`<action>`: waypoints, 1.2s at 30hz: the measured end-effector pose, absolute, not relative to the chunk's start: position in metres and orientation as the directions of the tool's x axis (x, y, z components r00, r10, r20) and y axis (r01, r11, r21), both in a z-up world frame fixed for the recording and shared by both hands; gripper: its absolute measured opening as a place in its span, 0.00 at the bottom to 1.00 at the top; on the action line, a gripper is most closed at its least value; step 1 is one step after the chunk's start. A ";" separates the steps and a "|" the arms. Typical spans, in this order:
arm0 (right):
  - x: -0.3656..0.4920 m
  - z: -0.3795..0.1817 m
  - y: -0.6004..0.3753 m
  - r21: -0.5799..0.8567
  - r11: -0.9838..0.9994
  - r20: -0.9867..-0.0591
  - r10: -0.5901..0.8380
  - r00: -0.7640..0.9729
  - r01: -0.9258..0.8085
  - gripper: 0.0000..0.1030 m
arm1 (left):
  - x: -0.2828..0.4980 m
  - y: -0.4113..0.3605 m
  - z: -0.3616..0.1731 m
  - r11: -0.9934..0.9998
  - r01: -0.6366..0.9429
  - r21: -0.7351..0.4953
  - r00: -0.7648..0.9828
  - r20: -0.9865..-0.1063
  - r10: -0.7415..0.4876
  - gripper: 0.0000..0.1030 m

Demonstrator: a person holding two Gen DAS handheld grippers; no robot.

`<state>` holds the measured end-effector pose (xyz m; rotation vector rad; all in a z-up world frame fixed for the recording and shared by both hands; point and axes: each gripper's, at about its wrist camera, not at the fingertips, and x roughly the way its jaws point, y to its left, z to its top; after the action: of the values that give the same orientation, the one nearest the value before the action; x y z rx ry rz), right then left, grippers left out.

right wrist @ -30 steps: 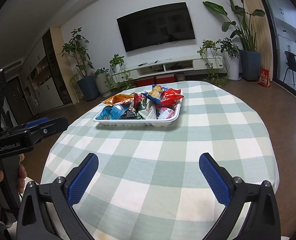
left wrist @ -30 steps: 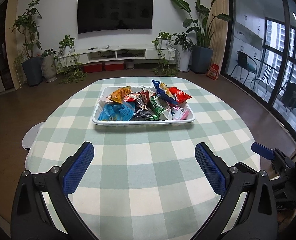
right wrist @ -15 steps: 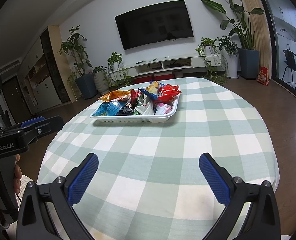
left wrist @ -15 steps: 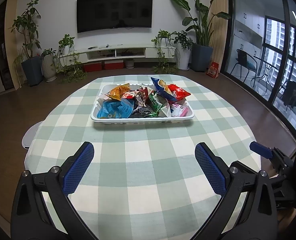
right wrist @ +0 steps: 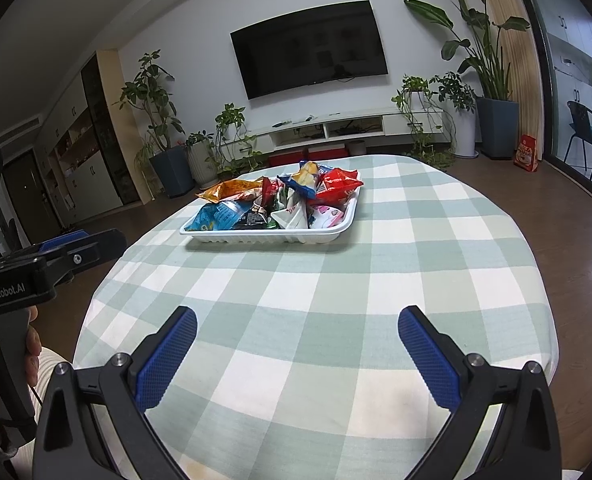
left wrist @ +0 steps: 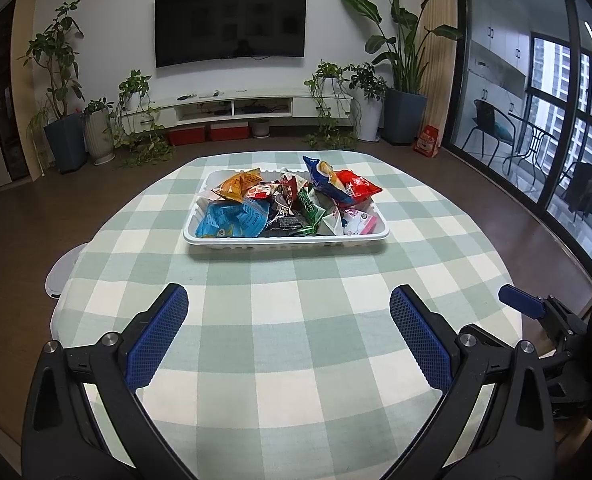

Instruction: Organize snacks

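Nearer now, both hand-held grippers (left wrist: 288, 320) (right wrist: 296, 344); tray (left wrist: 286, 241) long axis crosswise.

My left gripper (left wrist: 288, 312) and right gripper (right wrist: 296, 328) both point toward 12 o'clock, jaws spread wide, empty; my left hand (right wrist: 4, 356) wraps its handle.

Packets lying low in the tray (left wrist: 286, 240) are hiding under upper ones; their print is reading too small. The table (left wrist: 296, 340) near edge is running off-frame.
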<state>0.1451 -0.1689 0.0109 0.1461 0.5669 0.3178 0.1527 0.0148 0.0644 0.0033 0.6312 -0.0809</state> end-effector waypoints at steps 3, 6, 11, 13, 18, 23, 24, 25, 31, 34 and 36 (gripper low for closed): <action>0.145 0.011 -0.168 0.222 0.941 -0.505 0.335 0.796 -0.255 1.00 | 0.152 0.015 0.064 0.997 0.074 -0.020 0.805 -0.589 -0.071 1.00; 0.145 0.012 -0.168 0.221 0.941 -0.505 0.334 0.796 -0.255 1.00 | 0.151 0.016 0.065 0.997 0.072 -0.021 0.806 -0.588 -0.070 1.00; 0.145 0.012 -0.168 0.221 0.941 -0.505 0.335 0.796 -0.256 1.00 | 0.151 0.017 0.065 0.997 0.072 -0.021 0.807 -0.587 -0.070 1.00; 0.145 0.012 -0.168 0.221 0.941 -0.505 0.334 0.796 -0.256 1.00 | 0.152 0.017 0.065 0.997 0.073 -0.022 0.807 -0.587 -0.072 1.00; 0.145 0.012 -0.168 0.220 0.941 -0.505 0.334 0.796 -0.256 1.00 | 0.151 0.016 0.065 0.997 0.074 -0.022 0.807 -0.586 -0.073 1.00; 0.145 0.012 -0.168 0.220 0.941 -0.505 0.334 0.796 -0.256 1.00 | 0.151 0.016 0.067 0.997 0.077 -0.014 0.809 -0.584 -0.071 1.00; 0.145 0.012 -0.168 0.220 0.941 -0.505 0.335 0.796 -0.256 1.00 | 0.151 0.016 0.068 0.997 0.079 -0.009 0.809 -0.584 -0.069 1.00; 0.145 0.012 -0.168 0.220 0.941 -0.505 0.334 0.796 -0.256 1.00 | 0.152 0.015 0.069 0.997 0.079 -0.006 0.810 -0.583 -0.068 1.00; 0.145 0.012 -0.168 0.220 0.941 -0.505 0.335 0.795 -0.256 1.00 | 0.151 0.013 0.069 0.996 0.085 -0.009 0.811 -0.581 -0.074 1.00; 0.145 0.011 -0.168 0.221 0.941 -0.504 0.336 0.796 -0.258 1.00 | 0.151 0.011 0.068 0.996 0.084 0.007 0.812 -0.580 -0.064 1.00; 0.145 0.011 -0.168 0.221 0.941 -0.504 0.336 0.796 -0.257 1.00 | 0.150 0.008 0.067 0.996 0.087 0.016 0.815 -0.577 -0.062 1.00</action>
<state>0.1451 -0.1680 0.0111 0.1441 0.5672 0.3197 0.1497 0.0080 0.0673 0.0424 0.6136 -0.0795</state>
